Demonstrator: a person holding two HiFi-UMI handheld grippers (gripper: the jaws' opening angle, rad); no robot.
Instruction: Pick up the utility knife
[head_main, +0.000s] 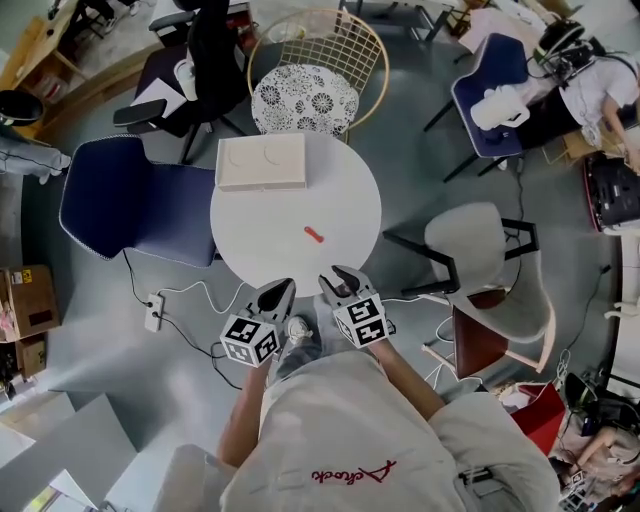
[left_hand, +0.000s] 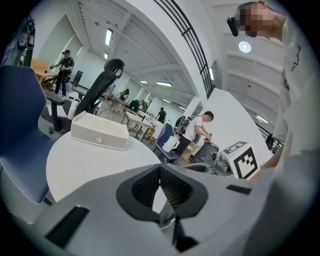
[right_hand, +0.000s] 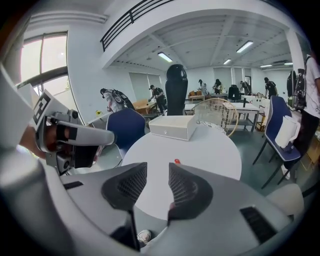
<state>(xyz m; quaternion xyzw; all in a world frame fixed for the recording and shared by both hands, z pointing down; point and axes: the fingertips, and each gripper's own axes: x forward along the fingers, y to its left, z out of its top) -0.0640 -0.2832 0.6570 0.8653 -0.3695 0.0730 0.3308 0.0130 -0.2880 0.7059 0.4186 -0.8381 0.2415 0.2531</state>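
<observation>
Lying on the round worktop (head_main: 250, 225), a little right of its middle, the small orange knife (head_main: 314, 235) is well apart from the white box (head_main: 262, 162) at the far left edge, untouched. Both grippers hover at the near edge: the right gripper (head_main: 338, 277) has its jaws spread and empty with the knife ahead, while the left gripper (head_main: 279, 291) has its jaws pressed together on nothing. The right one looks best placed: it should reach out and down, straddle the knife across its narrow width with pads low, and close squarely so it cannot skid.
</observation>
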